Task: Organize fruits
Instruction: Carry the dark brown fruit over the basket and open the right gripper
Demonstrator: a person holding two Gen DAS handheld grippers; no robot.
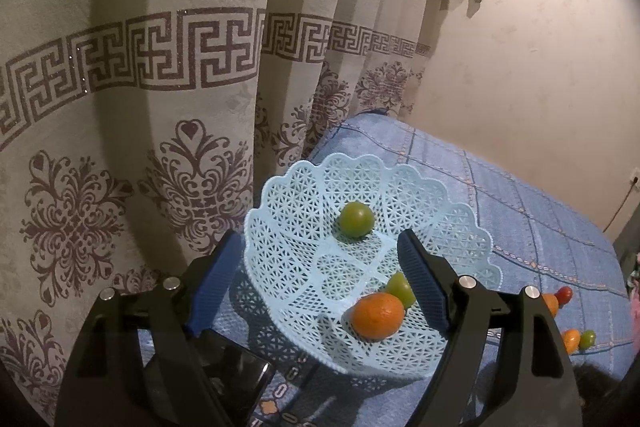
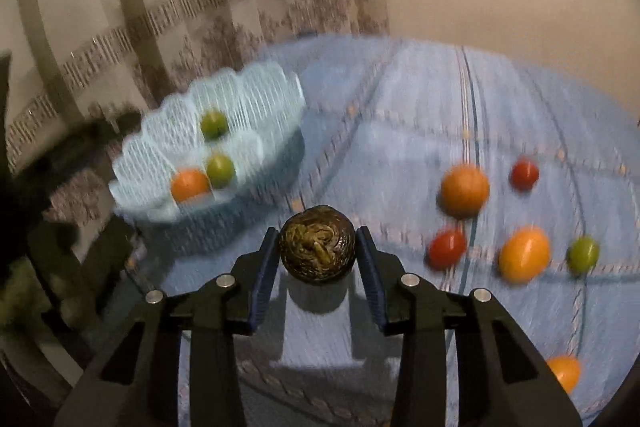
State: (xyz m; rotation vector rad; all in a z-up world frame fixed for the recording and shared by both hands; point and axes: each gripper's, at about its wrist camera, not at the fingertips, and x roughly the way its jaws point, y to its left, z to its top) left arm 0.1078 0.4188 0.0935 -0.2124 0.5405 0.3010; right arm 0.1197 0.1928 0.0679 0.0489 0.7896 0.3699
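Observation:
A light blue lattice basket (image 1: 288, 227) stands on the blue cloth and holds two green fruits (image 1: 357, 219) and an orange (image 1: 378, 315). My left gripper (image 1: 320, 239) hovers close over the basket, open wide, nothing between its fingers. In the blurred right wrist view, my right gripper (image 2: 317, 239) is shut on a dark, brownish-green round fruit (image 2: 317, 247), held above the cloth to the right of the basket (image 2: 264, 95). Loose on the cloth to the right lie several fruits: an orange (image 2: 465, 190), a red one (image 2: 447, 247), a green one (image 2: 583, 254).
The blue quilted cloth (image 1: 520, 219) covers the surface. A patterned curtain (image 1: 160, 107) hangs directly behind the basket, and a plain wall (image 1: 540, 67) stands to the right. A dark, glossy flat object (image 1: 240, 375) lies under the left gripper.

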